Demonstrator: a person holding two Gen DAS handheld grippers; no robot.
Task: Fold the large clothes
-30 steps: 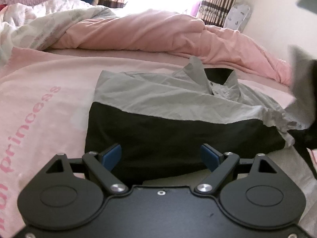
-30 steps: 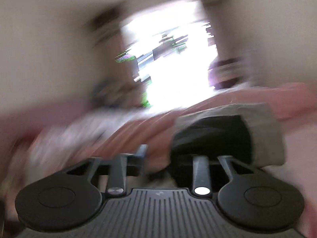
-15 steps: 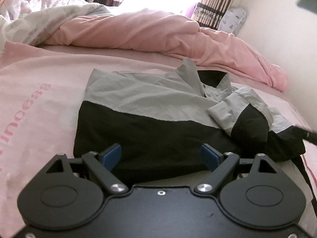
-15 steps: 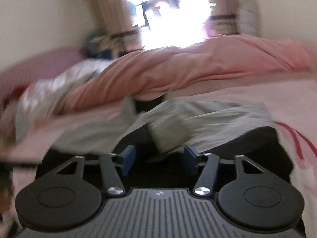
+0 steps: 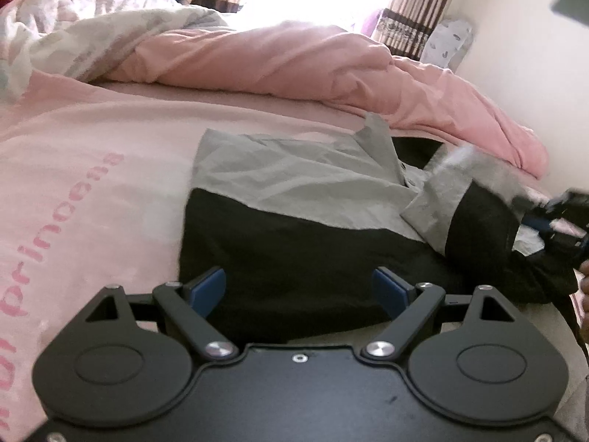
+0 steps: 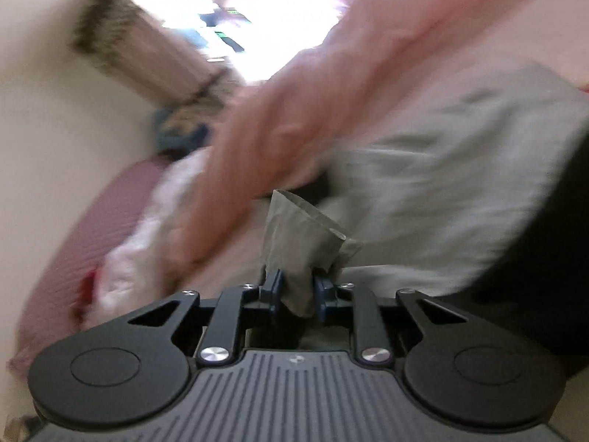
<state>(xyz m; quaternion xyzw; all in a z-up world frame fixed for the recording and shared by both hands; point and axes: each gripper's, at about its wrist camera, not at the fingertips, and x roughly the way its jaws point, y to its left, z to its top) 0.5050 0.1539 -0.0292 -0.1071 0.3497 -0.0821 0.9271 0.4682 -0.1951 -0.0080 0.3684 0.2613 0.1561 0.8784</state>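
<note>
On the left, the pink bed sheet (image 5: 92, 154) lies bare beside the jacket (image 5: 294, 228), a grey and black garment lying partly folded in the middle of the bed, its collar toward the pink duvet (image 5: 294, 62). The left gripper (image 5: 300, 291) hangs over the jacket's near black hem with its fingers (image 5: 210, 287) spread wide and nothing between them. To do this fold well, it would likely help to press that hem flat so the body cannot slide. At the right, the sleeve (image 5: 467, 213) is doubled over the jacket's edge. The right gripper (image 6: 296, 291) has just been closing, and it is now clenched on a bunch of grey fabric (image 6: 302, 246). It should carry that cloth low and evenly across, then let go only once it lies smooth.
</note>
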